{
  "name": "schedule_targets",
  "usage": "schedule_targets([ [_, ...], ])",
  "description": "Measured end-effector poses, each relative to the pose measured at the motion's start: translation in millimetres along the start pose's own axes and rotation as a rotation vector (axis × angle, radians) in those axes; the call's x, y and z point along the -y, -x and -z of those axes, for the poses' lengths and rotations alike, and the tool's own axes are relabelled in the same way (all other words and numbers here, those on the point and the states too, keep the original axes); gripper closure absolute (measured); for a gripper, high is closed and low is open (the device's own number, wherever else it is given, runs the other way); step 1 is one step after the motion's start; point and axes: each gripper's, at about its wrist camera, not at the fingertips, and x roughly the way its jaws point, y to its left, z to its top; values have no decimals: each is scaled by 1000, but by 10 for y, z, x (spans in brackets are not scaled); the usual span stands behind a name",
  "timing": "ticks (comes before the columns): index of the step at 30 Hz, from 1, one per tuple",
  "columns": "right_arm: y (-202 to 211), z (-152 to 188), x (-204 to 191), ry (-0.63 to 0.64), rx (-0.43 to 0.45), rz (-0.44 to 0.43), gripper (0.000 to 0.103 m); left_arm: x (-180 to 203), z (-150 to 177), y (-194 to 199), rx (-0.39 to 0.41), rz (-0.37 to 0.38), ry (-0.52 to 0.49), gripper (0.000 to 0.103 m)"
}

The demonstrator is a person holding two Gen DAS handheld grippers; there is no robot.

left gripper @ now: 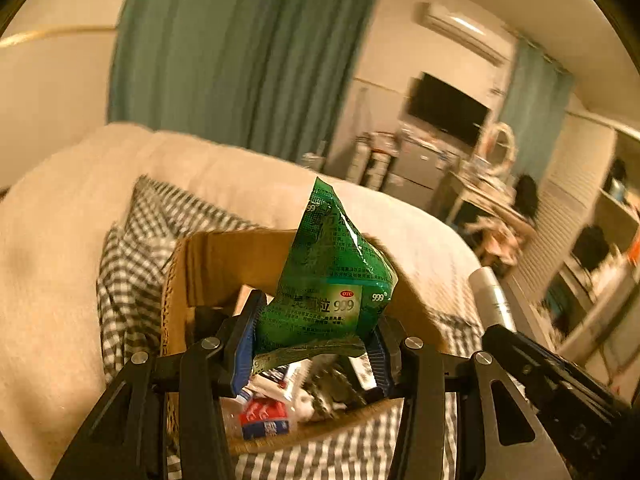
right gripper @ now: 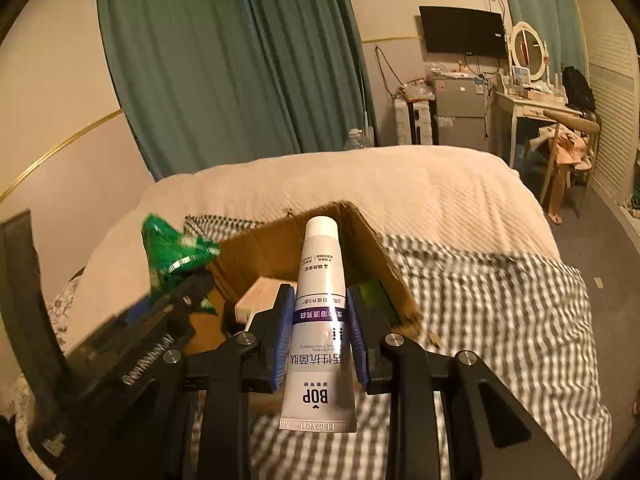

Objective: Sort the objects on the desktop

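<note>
Cardboard box [right gripper: 280,248] mouth stands open at frame centre, but its floor is crowded: tan carton [right gripper: 260,296], green pack [right gripper: 374,296], red-and-blue packet [left gripper: 264,416]. Left gripper [right gripper: 192,280] blocks the box's left side; checked cloth [right gripper: 500,320] lower right lies bare.

A warm, dim light fills a bedroom with pale walls. Teal curtains [right gripper: 224,68] hang behind a bed [right gripper: 400,184] covered by a cream quilt and a grey checked sheet [right gripper: 500,300]. On the far wall hangs a dark television [right gripper: 462,30] above a small grey fridge [right gripper: 460,108]; beside it stands a dressing table [right gripper: 532,106] with a round mirror [right gripper: 528,50]. An air conditioner [left gripper: 460,32] sits near the ceiling.
</note>
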Motion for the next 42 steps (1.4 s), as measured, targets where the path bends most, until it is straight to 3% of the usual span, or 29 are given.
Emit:
schedule_targets([
  [8,-826,116,108,-27,-96,-19,77,-236,256,-524,-77,12,-39,55],
  [11,-904,134,147,-22,-99,0,77,-198,315,-543,-71,25,-80,55],
  [12,-894,129,148,-13,-87,15,73,-186,329,-541,-72,25,-92,55],
  [13,-876,111,155,-10,-81,22,61,-180,338,-539,-80,25,-99,53],
  [14,-850,100,161,-10,-73,40,50,-185,350,-545,-87,28,-100,46],
  [15,-801,98,161,-10,-60,70,32,-197,360,-533,-91,28,-93,39],
  [17,-640,105,168,-7,-23,124,24,-227,355,-462,-72,7,-74,2],
  [18,-525,113,187,-6,-9,145,24,-236,353,-416,-53,-6,-67,0],
  [21,-219,176,223,-24,11,185,21,-200,351,-223,0,-50,-88,0],
  [26,360,333,214,-44,56,230,13,11,361,184,28,-39,-179,0],
  [33,1007,708,210,-75,130,288,9,52,734,701,-29,49,-224,0],
  [37,1188,993,311,-78,147,334,0,-57,827,829,-38,57,-134,0],
  [42,965,1282,427,-89,22,349,0,-212,935,873,-62,78,27,0],
])
